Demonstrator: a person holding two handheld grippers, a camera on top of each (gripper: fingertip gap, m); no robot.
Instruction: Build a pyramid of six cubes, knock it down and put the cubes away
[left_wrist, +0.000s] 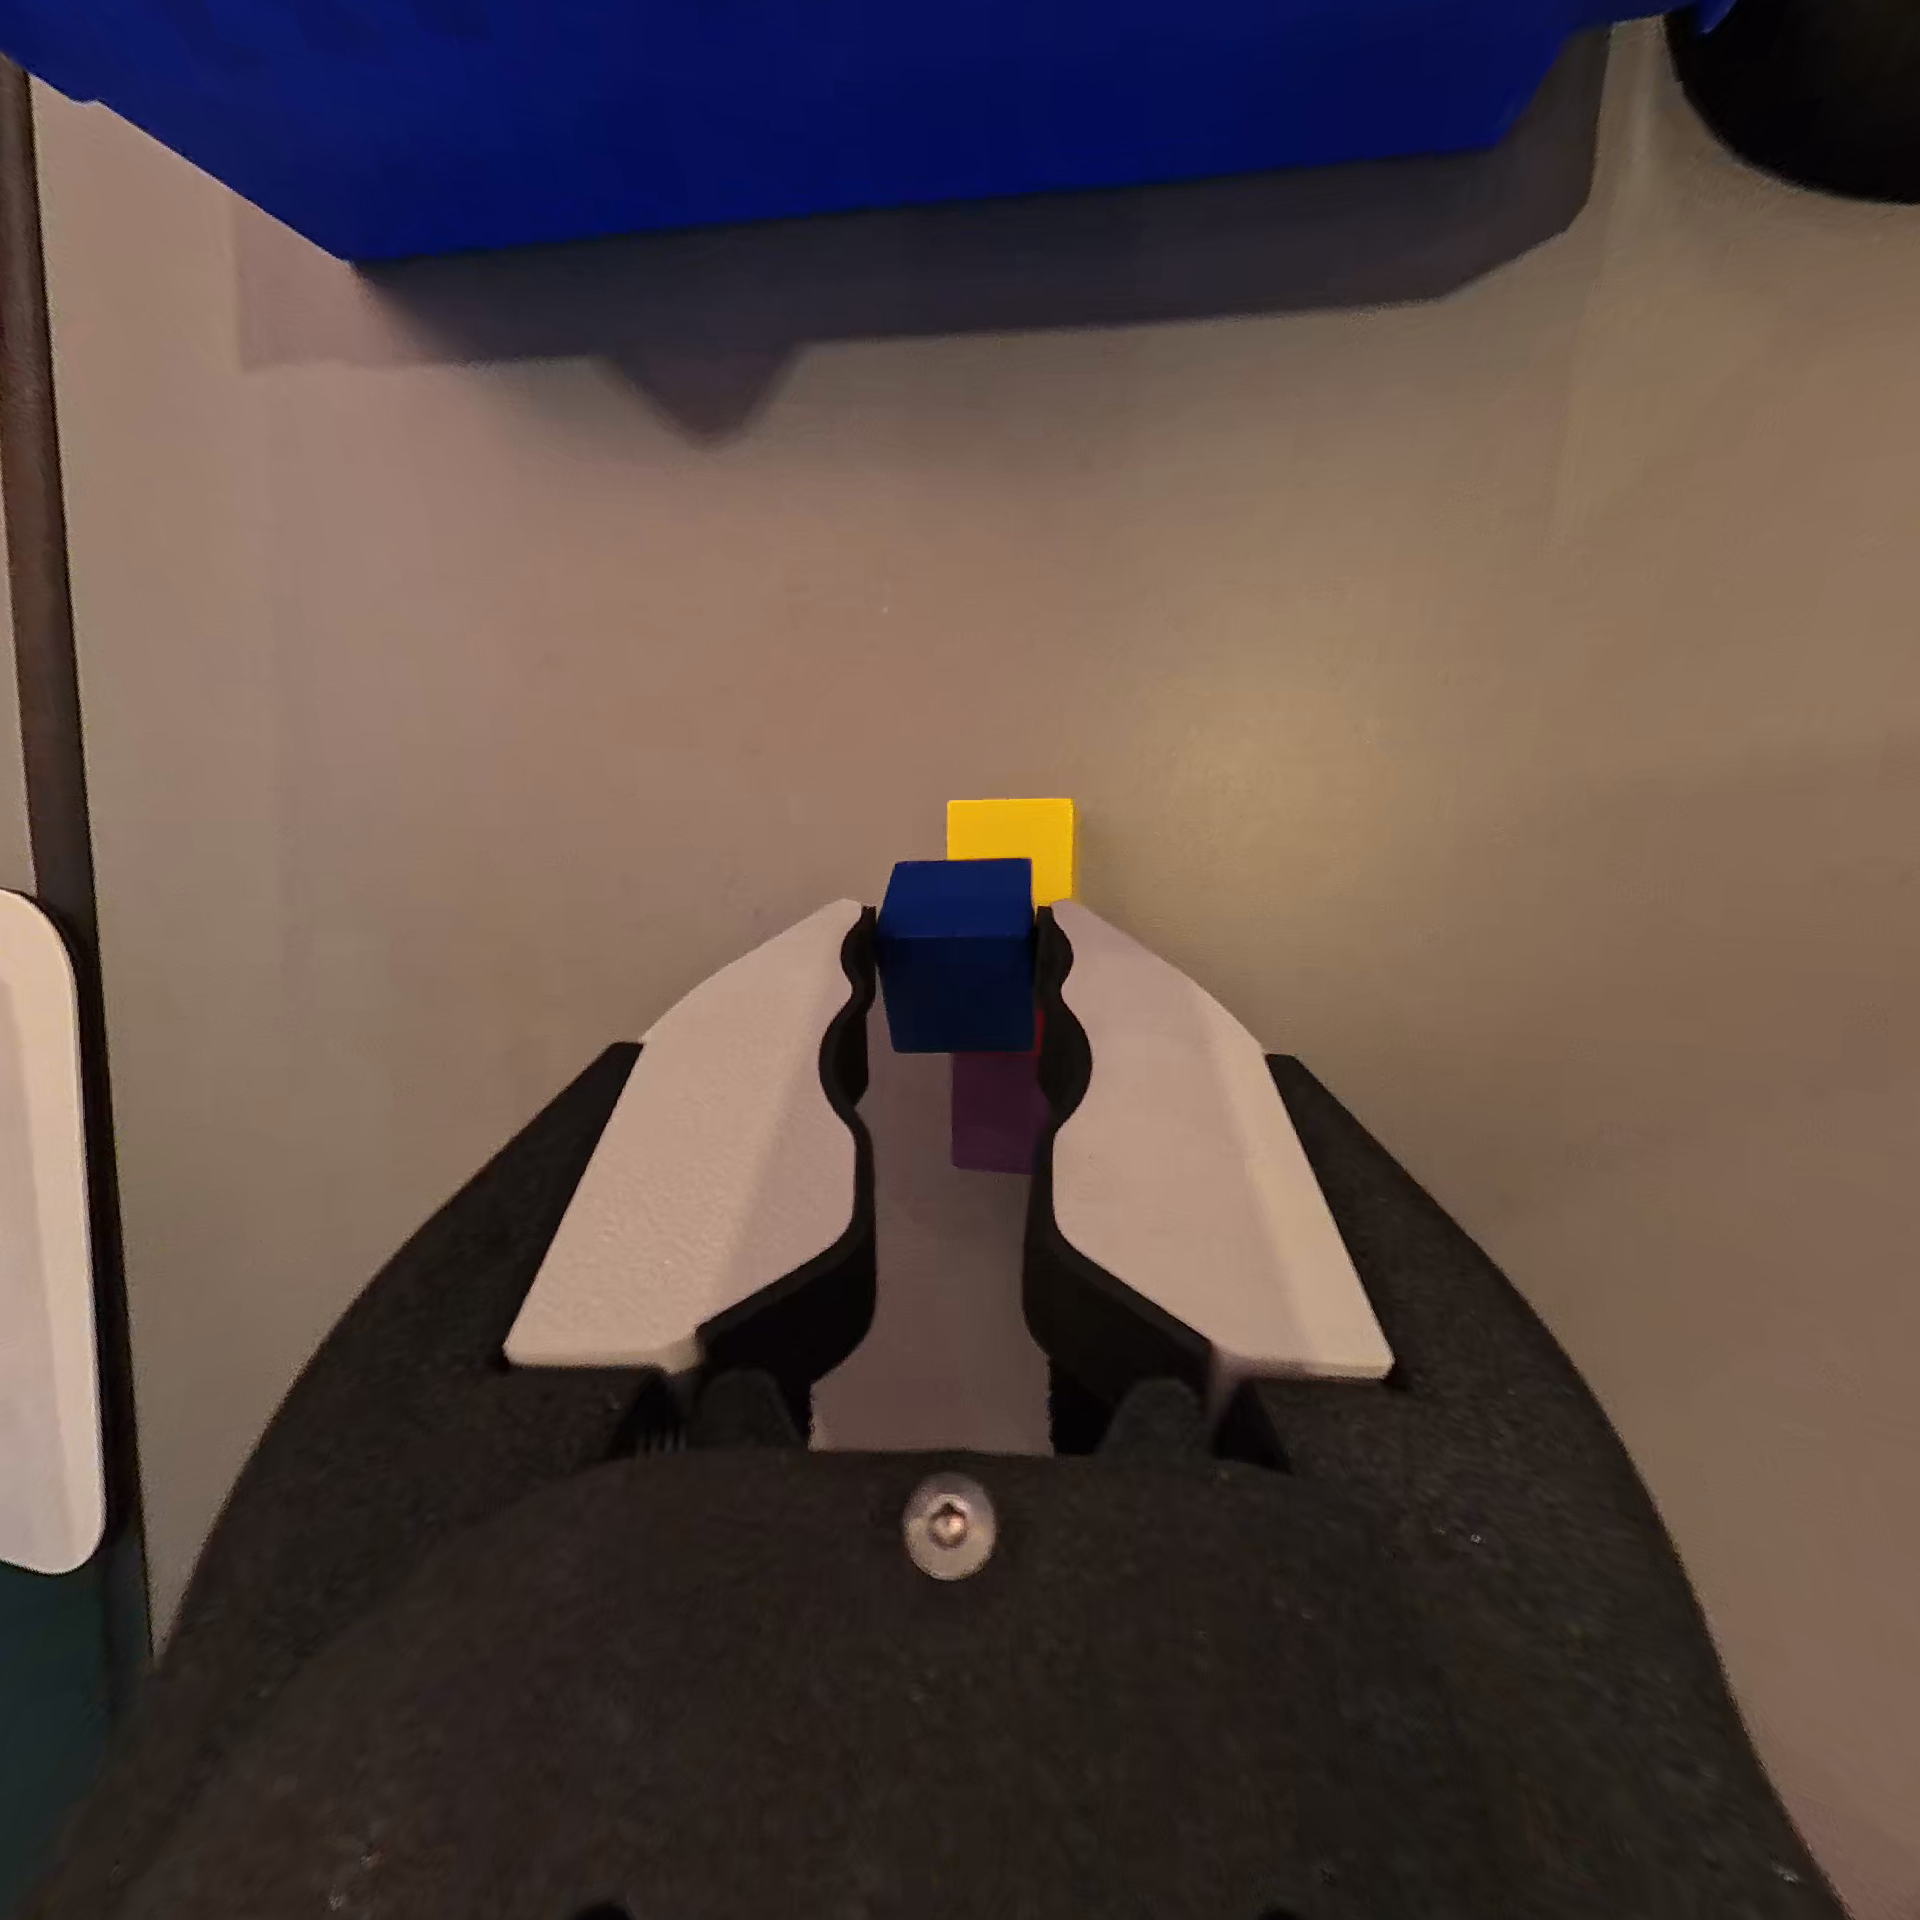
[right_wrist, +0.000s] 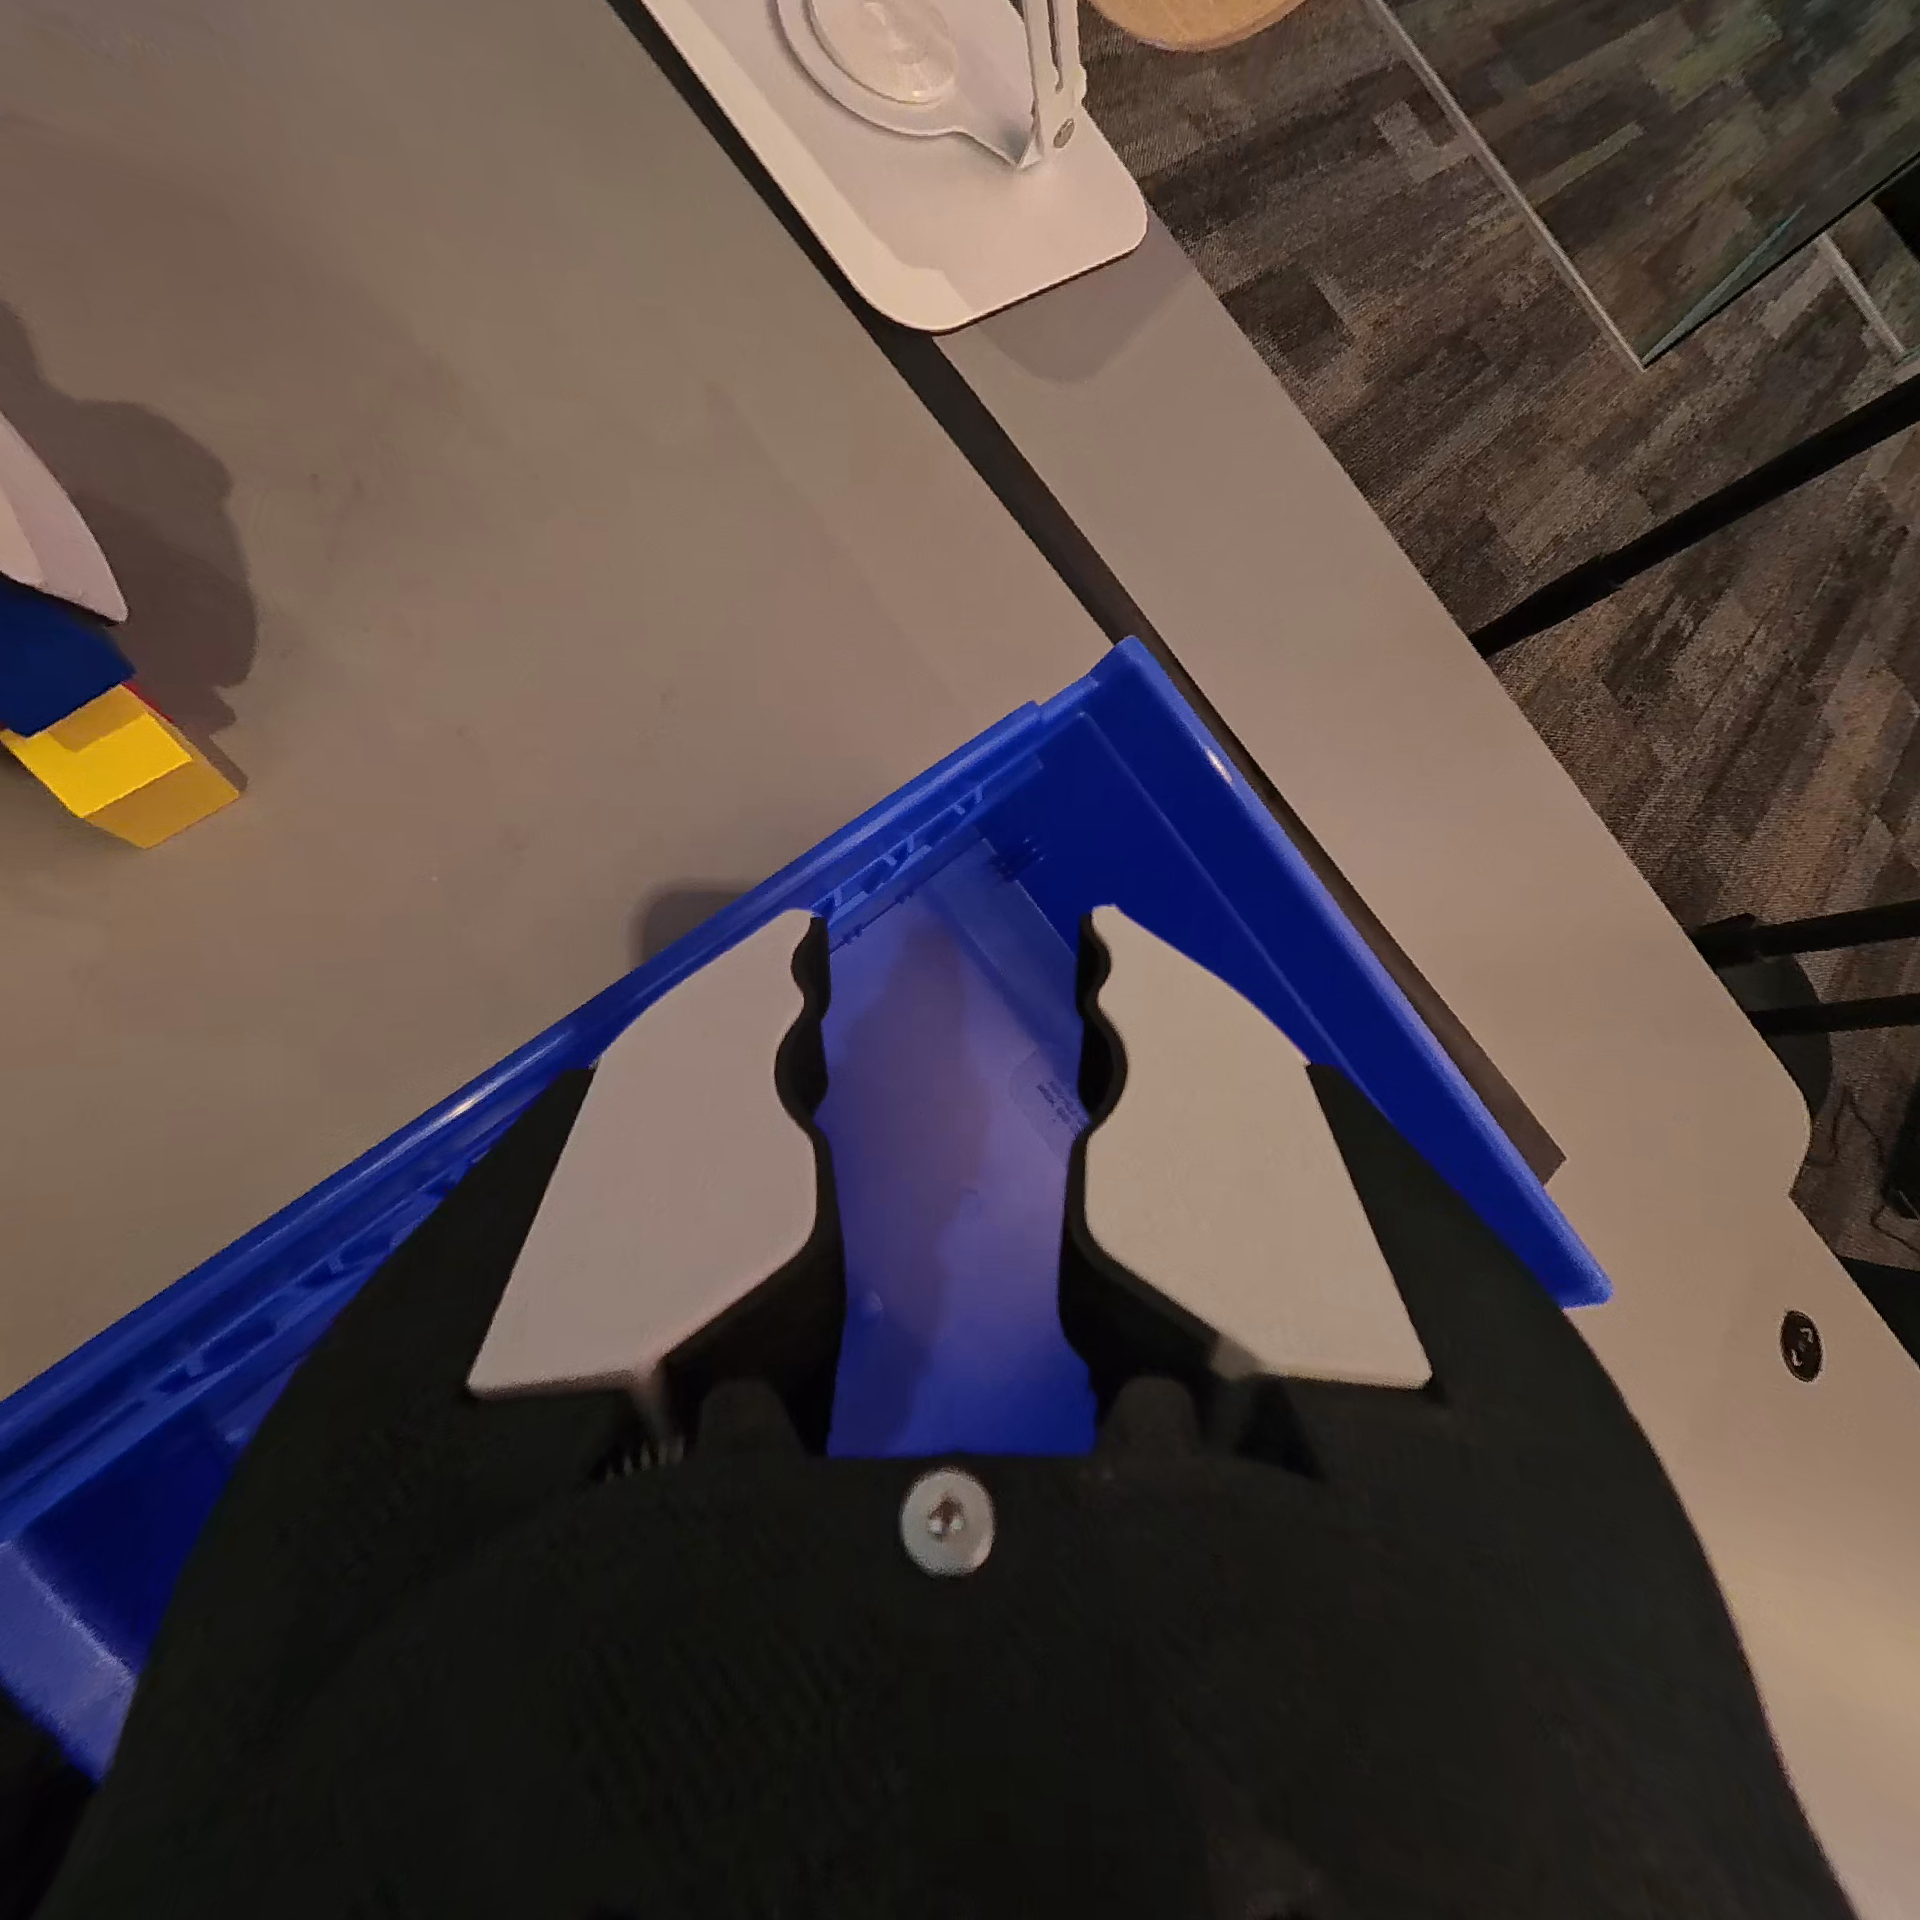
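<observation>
Left hand-held gripper (left_wrist: 957, 914) pinches the blue cube (left_wrist: 956, 951) squarely, mid-frame over the yellow cube (left_wrist: 1023, 836); right hand-held gripper (right_wrist: 951, 925) hangs open, empty, over the blue bin (right_wrist: 1299, 935).

Blue cube (left_wrist: 958, 951) between left hand-held gripper (left_wrist: 956, 920) fingertips, above yellow cube (left_wrist: 1023, 836).

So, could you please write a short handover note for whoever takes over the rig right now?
Left gripper: shut on the blue cube, held just above the cubes on the table.
Right gripper: open and empty, over the blue bin.
On the grey table: yellow cube, purple cube, a sliver of red between them.
Done: a row appears laid, though partly hidden.
Left: place the blue cube, finish the pyramid, knock it down, put the cubes away.
</observation>
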